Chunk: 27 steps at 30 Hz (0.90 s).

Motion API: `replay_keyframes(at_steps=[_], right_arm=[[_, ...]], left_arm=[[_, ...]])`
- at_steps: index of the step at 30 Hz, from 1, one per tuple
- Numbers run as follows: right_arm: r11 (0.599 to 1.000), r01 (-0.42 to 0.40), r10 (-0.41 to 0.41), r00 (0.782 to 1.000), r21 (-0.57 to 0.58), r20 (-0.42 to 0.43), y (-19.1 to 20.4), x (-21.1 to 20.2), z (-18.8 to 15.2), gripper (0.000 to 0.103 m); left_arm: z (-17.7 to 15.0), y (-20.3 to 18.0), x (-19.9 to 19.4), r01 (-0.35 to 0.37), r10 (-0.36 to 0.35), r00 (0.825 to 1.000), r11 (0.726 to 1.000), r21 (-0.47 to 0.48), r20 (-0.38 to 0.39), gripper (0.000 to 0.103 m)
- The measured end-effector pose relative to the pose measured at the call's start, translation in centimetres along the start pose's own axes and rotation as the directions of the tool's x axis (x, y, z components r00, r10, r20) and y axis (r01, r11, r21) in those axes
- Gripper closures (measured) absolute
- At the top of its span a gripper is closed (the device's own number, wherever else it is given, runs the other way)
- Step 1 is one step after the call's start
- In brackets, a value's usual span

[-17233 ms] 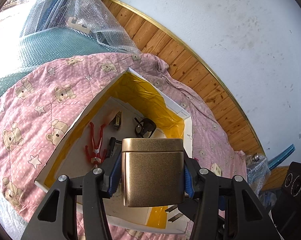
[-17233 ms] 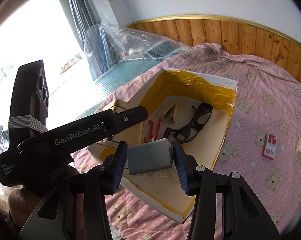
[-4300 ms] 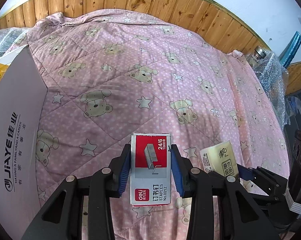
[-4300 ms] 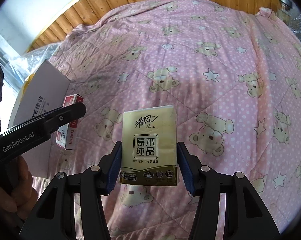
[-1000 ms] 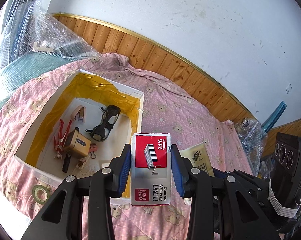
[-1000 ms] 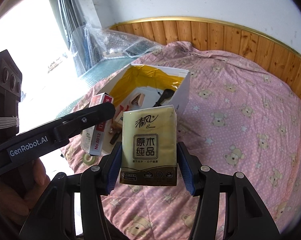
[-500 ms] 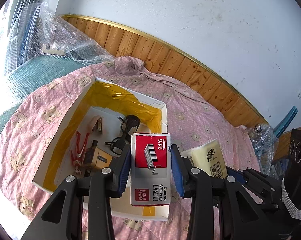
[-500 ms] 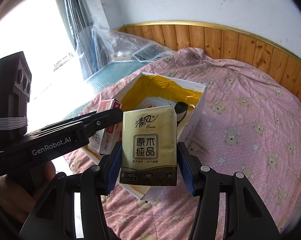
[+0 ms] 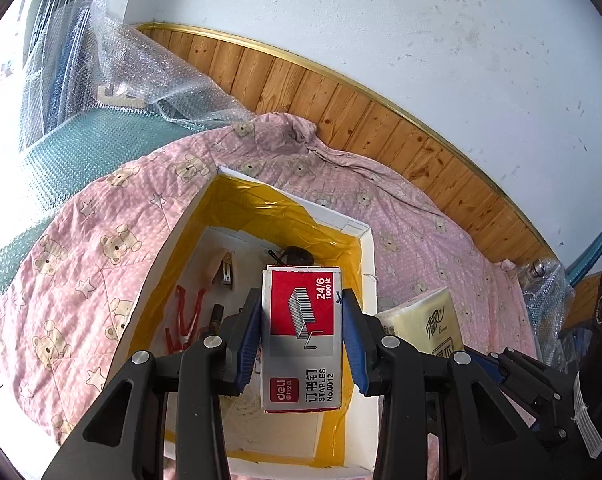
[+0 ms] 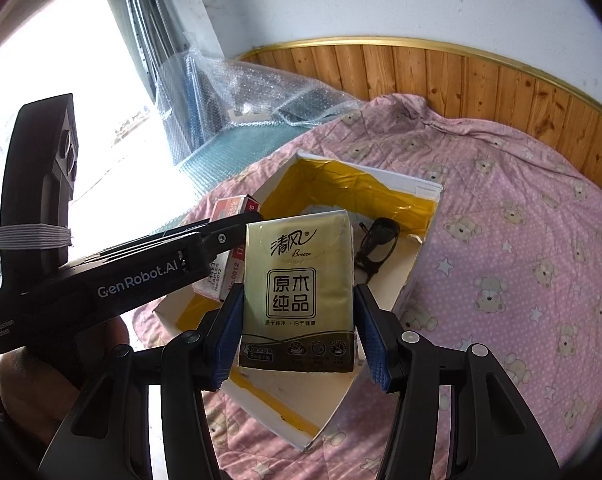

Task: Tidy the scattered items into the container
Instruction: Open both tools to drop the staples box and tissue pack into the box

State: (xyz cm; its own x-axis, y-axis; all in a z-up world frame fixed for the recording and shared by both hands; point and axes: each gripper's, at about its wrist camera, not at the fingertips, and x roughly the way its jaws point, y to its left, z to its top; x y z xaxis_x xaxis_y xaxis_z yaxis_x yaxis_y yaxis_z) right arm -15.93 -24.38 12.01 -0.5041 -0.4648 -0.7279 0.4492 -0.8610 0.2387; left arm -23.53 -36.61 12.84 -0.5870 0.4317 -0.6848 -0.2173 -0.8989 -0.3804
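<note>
Pink bedding carries my box, holding glasses, red pliers and half-hidden bits. My left hand-held gripper clamps staples above it; my right hand-held gripper clamps tissues.

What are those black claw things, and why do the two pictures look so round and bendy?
A person holds two grabbing tools, each with a wide-eyed camera looking along its fingers, which bends the picture. One picture comes from the left claw, squeezing a red box of staples. The other comes from the right claw, squeezing a yellow tissue pack. Both hang over a white box with yellow lining on a pink teddy-bear blanket. Inside lie dark glasses and something red.
</note>
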Motion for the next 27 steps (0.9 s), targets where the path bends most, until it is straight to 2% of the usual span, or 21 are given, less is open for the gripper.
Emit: replay_keyframes(at_steps=[20, 27], right_arm=[[0.997, 0.001, 0.006, 0.996, 0.077, -0.089, -2.4, 5.6, 1.0, 0.047], [0.996, -0.004, 0.014, 0.993, 0.090, -0.113, -2.7, 6.8, 0.8, 0.046]], left_arm=[[3.9, 1.3, 7.0, -0.055, 0.053, 0.992, 0.998, -0.017, -0.112, 0.064], [5.0, 1.0, 9.8, -0.091, 0.093, 0.984, 0.996, 0.022, -0.154, 0.064]])
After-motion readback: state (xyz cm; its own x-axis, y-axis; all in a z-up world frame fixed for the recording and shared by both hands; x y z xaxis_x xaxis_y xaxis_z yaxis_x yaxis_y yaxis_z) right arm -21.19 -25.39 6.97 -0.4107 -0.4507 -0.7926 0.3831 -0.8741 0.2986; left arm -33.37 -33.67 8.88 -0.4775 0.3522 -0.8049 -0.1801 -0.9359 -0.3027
